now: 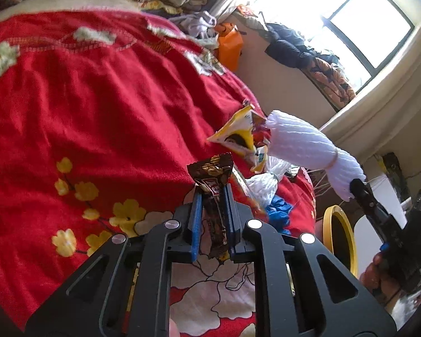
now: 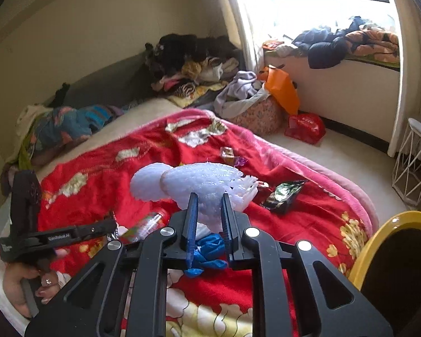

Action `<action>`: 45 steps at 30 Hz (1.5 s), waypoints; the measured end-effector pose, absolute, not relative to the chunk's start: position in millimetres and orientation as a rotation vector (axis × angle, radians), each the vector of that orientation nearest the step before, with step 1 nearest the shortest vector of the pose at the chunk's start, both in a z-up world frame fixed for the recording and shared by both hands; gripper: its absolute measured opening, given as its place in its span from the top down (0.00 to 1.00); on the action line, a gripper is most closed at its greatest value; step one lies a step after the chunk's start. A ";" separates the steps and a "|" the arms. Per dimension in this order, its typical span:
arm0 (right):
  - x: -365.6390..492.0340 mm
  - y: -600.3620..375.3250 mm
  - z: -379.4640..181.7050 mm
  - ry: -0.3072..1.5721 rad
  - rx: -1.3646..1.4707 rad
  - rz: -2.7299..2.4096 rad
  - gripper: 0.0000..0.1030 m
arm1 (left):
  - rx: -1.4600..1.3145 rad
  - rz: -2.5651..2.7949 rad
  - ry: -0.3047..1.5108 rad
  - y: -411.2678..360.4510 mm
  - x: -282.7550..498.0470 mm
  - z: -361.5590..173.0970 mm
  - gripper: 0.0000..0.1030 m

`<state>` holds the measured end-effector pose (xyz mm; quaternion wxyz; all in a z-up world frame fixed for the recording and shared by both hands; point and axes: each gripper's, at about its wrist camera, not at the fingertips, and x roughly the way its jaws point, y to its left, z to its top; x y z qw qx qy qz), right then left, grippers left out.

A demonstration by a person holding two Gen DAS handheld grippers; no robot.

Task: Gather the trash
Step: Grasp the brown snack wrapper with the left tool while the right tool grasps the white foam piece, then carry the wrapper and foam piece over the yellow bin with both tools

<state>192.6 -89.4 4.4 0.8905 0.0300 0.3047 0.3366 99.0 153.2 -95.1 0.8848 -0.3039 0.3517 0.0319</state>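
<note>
I read "GenRobot.AI" in small white letters on the side of my left gripper [image 2: 113, 226]; the brown wrapper's [image 1: 214, 185] white lettering stays illegible.

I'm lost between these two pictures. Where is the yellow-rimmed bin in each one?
Left wrist view: the yellow-rimmed bin sits low on the right, past the edge of the red blanket, under the white sock.
Right wrist view: the bin fills the lower right corner, only part of its rim showing.
Shared landmark: the blue glove on the blanket, left of the bin in both.
</note>
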 end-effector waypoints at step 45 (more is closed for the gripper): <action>129.6 -214.0 48.5 0.528 0.135 0.422 0.85 | -0.386 -0.101 0.509 73.1 83.8 6.5 0.91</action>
